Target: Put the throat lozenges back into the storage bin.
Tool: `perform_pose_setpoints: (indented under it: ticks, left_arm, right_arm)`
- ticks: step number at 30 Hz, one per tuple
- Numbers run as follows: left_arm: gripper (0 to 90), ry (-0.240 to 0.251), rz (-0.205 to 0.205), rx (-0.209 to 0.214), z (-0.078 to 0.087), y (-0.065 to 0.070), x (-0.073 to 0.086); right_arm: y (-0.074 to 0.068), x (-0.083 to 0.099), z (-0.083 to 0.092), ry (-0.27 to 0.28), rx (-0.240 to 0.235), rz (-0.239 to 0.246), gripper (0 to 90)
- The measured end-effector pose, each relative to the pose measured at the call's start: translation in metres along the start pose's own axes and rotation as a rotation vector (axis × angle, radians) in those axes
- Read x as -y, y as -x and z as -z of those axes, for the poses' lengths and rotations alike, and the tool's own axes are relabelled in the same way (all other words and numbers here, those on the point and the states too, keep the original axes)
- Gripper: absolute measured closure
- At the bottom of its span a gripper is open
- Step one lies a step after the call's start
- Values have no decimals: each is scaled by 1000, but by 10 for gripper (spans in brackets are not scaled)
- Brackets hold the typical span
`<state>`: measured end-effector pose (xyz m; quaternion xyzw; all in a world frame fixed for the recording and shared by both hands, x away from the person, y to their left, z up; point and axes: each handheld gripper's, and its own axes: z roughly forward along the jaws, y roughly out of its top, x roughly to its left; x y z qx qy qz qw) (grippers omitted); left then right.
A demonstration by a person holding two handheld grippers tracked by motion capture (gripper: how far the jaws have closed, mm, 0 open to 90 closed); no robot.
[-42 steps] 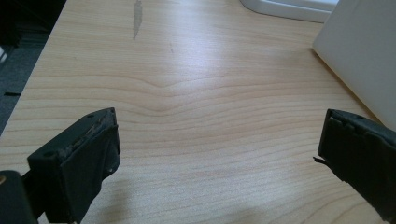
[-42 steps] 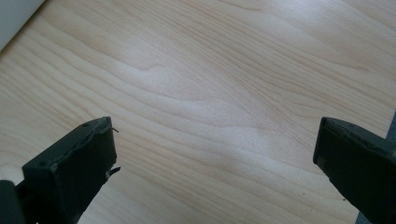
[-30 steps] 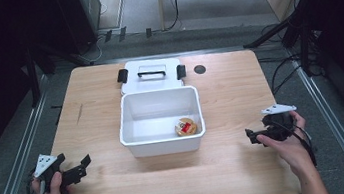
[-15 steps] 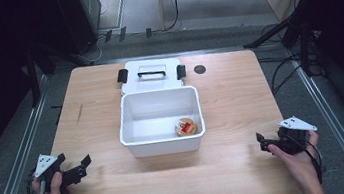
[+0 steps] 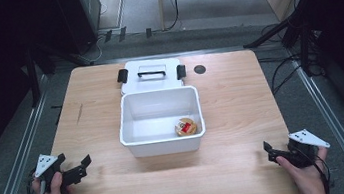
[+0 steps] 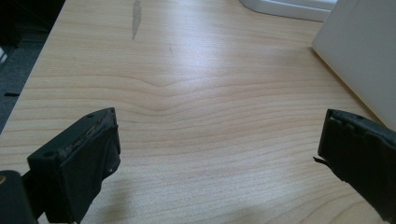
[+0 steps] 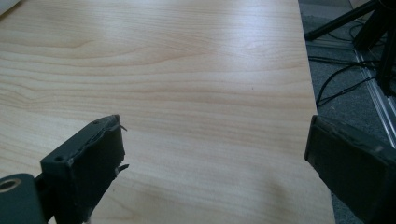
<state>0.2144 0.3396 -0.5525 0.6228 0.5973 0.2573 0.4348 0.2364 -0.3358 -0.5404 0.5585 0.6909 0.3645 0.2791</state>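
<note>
Bright overhead light; glare sheen on table (image 6: pixel 196 60); soft shadows; surroundings dark; high view slightly soft.

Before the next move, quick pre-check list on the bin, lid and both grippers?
1. White bin upright and open-topped at mid-table: ok.
2. Round item lies inside the bin, at its near right corner: ok.
3. Lid lies flat behind the bin, handle up; whether it touches the bin: cannot tell.
4. Left gripper open, nothing between its jaws, bare table under it: ok.
5. Right gripper open and holding nothing, jaws just been closing a little: ok.
6. Right gripper sits by the table's near right corner, close to the edge: not ok for a reach to the bin.
</note>
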Motion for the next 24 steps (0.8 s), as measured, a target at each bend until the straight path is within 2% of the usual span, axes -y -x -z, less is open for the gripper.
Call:
perform_pose_setpoints:
  ticks: [6,11,15,19,24]
  left_arm:
    - [0,-3,-11,-6,0,1,0]
    - [0,-3,-9,-7,0,1,0]
    - [0,-7,-8,-6,0,1,0]
    - [0,-17,-23,-15,0,3,1]
    - [0,-14,-28,-26,0,4,1]
  right_arm:
    - [5,13,9,16,5,-14,59]
    - [4,18,15,59,-15,-44,59]
    - [3,17,12,39,-14,-49,59]
    - [4,17,11,20,-5,-65,91]
    - [8,16,9,6,-25,-89,91]
